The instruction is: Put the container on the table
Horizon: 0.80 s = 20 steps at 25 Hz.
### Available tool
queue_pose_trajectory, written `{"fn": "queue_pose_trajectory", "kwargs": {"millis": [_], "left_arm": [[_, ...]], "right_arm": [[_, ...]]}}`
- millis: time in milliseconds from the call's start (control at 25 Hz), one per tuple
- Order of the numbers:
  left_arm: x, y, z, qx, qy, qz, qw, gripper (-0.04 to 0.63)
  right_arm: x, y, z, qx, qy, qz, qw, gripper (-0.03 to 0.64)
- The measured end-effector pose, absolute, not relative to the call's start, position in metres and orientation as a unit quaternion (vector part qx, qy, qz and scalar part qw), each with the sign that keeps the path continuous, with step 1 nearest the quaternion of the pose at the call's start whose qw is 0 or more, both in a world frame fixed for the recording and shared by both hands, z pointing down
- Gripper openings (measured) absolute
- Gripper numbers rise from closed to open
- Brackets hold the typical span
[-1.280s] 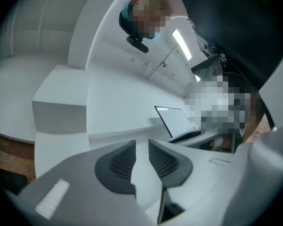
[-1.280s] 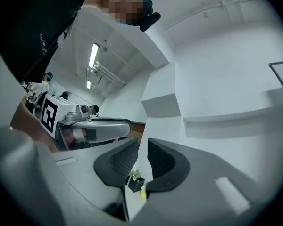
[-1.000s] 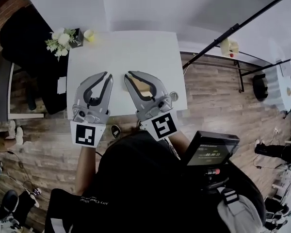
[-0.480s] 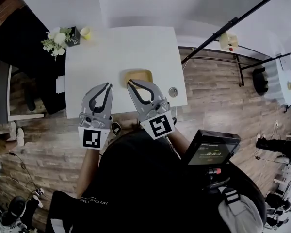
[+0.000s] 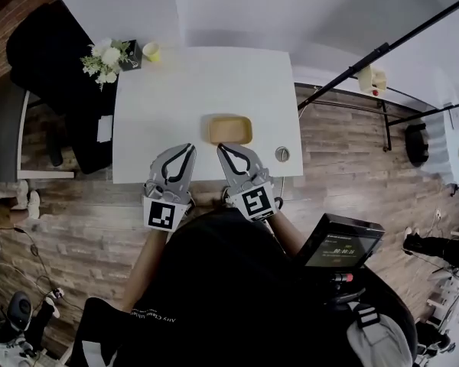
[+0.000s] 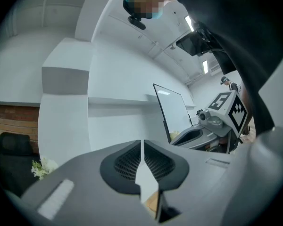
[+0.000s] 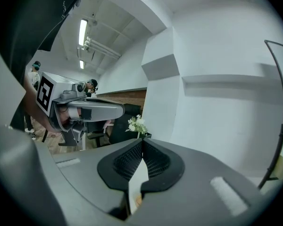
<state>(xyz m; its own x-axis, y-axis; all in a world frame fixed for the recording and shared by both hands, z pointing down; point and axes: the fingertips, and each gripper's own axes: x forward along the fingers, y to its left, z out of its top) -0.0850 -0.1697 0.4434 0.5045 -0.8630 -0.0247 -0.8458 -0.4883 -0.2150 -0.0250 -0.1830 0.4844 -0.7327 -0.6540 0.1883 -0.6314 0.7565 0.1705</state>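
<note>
Head view has the tan container [image 5: 229,129] sitting flat on the white table [image 5: 176,98], toward the near edge and a little right of centre, with nothing on it or against it. Just on its near side, my left gripper [image 5: 188,150] and right gripper [image 5: 222,149] hang side by side, tips aimed at the container but apart from it. Each gripper's own view shows its jaws pressed together with nothing pinched (only a sliver of tabletop shows through the slot below the pads). I judge the job as good as done: the container rests on the table, unheld, and all that is left is drawing both grippers clear. A small round thing [image 5: 281,154] lies near the table's near right corner and flowers [image 5: 105,58] stand at the far left, both well apart from the container.
</note>
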Motion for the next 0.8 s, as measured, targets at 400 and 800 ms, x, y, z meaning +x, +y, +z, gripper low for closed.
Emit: {"fn": "queue_pose_trajectory", "kwargs": {"millis": [400, 800], "left_arm": [[-0.089, -0.168, 0.5, -0.862, 0.503, -0.054, 0.032, 0.021], [-0.086, -0.167, 0.53, -0.871, 0.485, -0.073, 0.037, 0.021]], "right_arm": [[-0.022, -0.182, 0.535, 0.339, -0.926, -0.022, 0.166, 0.012], [-0.016, -0.178, 0.579, 0.326, -0.921, 0.003, 0.211, 0.011]]}}
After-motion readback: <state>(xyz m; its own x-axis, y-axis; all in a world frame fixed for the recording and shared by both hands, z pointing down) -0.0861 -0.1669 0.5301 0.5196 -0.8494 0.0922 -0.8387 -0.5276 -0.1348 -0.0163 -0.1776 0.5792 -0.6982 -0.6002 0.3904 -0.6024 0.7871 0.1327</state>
